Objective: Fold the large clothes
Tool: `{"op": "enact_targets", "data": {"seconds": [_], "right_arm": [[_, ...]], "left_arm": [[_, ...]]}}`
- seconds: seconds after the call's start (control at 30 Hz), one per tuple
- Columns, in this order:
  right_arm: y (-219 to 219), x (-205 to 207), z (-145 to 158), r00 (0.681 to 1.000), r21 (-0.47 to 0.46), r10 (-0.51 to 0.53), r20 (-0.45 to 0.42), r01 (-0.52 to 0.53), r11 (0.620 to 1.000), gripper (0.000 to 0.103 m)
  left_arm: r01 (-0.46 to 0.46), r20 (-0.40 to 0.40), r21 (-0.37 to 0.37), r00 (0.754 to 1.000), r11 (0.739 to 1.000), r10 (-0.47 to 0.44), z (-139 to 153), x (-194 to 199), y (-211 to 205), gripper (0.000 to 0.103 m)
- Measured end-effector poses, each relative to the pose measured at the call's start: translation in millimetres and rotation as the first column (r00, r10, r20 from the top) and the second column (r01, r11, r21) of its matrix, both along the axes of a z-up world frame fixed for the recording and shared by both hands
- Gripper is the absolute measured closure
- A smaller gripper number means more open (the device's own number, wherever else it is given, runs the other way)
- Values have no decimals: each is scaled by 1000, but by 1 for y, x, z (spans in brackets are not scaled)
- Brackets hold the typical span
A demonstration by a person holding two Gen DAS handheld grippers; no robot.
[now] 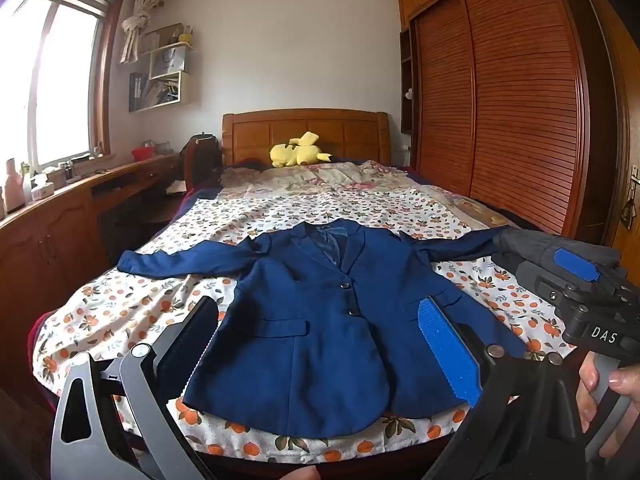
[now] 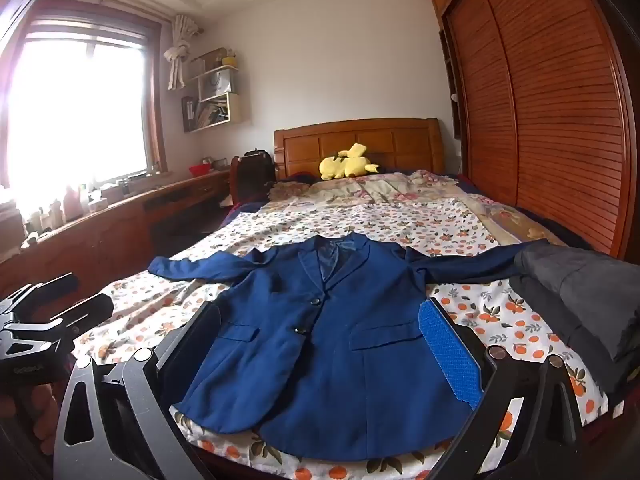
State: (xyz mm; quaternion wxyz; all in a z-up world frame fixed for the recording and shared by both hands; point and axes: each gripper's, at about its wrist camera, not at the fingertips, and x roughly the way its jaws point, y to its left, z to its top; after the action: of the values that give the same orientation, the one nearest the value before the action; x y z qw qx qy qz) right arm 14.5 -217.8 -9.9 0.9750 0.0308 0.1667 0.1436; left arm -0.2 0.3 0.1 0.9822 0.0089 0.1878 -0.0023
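A dark blue blazer [image 1: 320, 312] lies flat, front up and buttoned, on the bed, with both sleeves spread out sideways. It also shows in the right wrist view [image 2: 332, 340]. My left gripper [image 1: 320, 344] is open and empty, held above the blazer's hem near the foot of the bed. My right gripper [image 2: 320, 344] is open and empty too, over the hem. In the left wrist view the right gripper's body [image 1: 592, 300] shows at the right. In the right wrist view the left gripper's body [image 2: 44, 328] shows at the left.
The bed has an orange-print sheet [image 1: 132, 312]. A dark grey folded garment [image 2: 580, 292] lies at the bed's right edge on the right sleeve end. A yellow plush toy [image 1: 298, 150] sits by the headboard. A wardrobe [image 1: 500, 100] stands right, a desk [image 1: 60, 216] left.
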Motion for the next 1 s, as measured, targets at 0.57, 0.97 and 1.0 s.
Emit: {"op": "enact_targets", "data": {"seconds": [0.57, 0.97, 1.0], "right_arm": [[1, 0, 1, 1000, -1, 1, -4, -1, 1000, 7], [1, -1, 1, 1000, -2, 1, -4, -1, 1000, 7], [1, -1, 1, 1000, -3, 1, -4, -1, 1000, 7]], "left_arm": [[-6, 6, 2, 1000, 1000, 6, 2, -4, -4, 2], [-6, 17, 0, 1000, 1000, 6, 9, -10, -8, 2], [-7, 18, 2, 1000, 1000, 7, 10, -11, -9, 2]]}}
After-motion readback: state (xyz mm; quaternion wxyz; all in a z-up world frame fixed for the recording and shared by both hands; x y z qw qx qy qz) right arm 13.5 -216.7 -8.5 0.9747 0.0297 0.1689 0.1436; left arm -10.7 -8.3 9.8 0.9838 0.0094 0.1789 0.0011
